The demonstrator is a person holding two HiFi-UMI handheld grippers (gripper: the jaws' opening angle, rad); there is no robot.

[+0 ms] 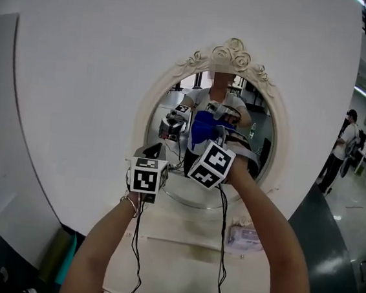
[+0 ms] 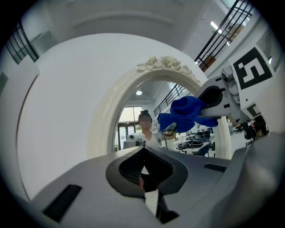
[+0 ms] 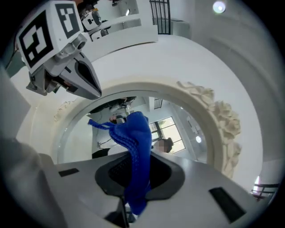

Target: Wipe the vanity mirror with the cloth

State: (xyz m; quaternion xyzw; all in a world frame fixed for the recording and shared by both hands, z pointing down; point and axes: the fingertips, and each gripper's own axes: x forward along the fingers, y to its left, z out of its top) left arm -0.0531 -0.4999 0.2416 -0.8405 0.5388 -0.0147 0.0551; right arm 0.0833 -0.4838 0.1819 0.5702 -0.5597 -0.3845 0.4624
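Two grippers hung close together in front of the vanity mirror (image 1: 254,121), an oval glass in a white frame topped with carved roses, mounted upright above a pale bench (image 1: 182,243). The right gripper (image 3: 132,180) had its jaws pinched on a blue cloth (image 3: 136,147). The fabric was clamped low down, and a bunched wad stood out beyond the jaw tips, seemingly so that soft cloth rather than hard plastic would meet the glass. That wad sat at the middle of the mirror, slightly left of centre. It looked to be on the glass or just short of it, though its own reflection merged with it and made contact hard to confirm. The left gripper (image 2: 144,171) was held just beside and below the right one, toward the lower left of the frame. Its jaws were pressed together with nothing between them. It probably waited there as a spare, kept off the cloth's sweep. With the mirror fixed to the wall, no steadying seemed needed. Judged from this, the wiping was either starting or under way, and most of the glass remained to be covered.
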